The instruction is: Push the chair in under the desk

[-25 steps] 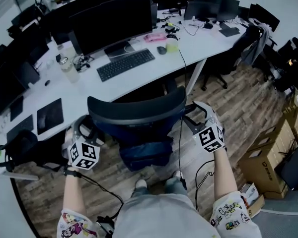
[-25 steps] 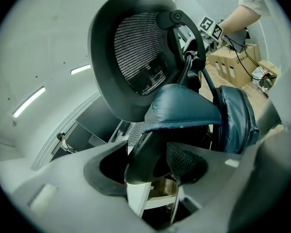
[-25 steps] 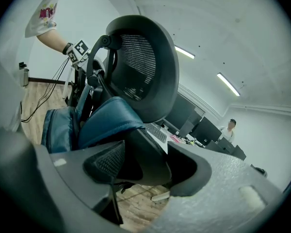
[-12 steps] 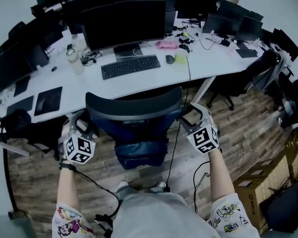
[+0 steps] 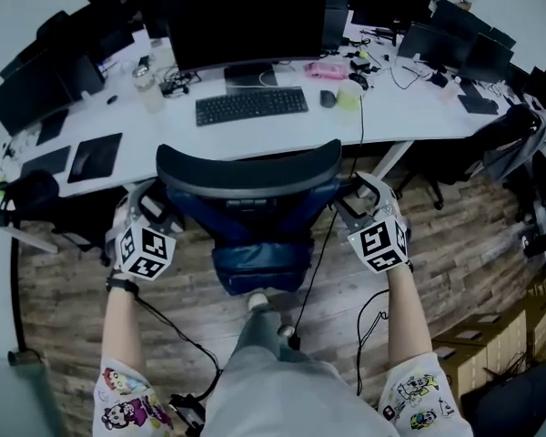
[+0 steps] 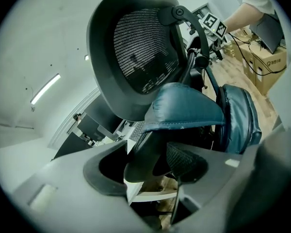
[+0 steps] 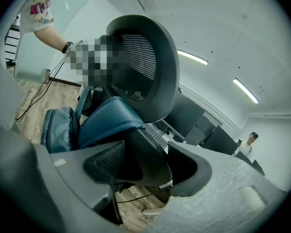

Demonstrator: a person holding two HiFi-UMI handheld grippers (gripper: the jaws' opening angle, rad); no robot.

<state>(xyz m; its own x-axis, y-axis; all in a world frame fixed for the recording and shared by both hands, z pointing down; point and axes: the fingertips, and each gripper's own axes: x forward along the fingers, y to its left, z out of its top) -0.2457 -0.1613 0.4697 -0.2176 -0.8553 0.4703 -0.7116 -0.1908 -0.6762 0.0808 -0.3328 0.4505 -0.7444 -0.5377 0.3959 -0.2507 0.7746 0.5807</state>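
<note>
Head view, L to R: left gripper [image 5: 151, 209] clenched on left armrest [image 6: 144, 152], pad each side. Mid-frame the chair [image 5: 246, 173], backrest up against desk [image 5: 164, 153] edge, seat out over wood floor [image 5: 455, 235], facing keyboard [image 5: 252, 106]. Far side, right gripper [image 5: 358, 195] grasps right armrest [image 7: 146, 154] the same way. Person's arms reach fwd to both.

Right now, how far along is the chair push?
Done: the chair faces the desk, its back close to the desk edge. In hand: left gripper and right gripper each clamp a side of the chair back. Left: any last push, since the seat is hidden from above, then letting go.
</note>
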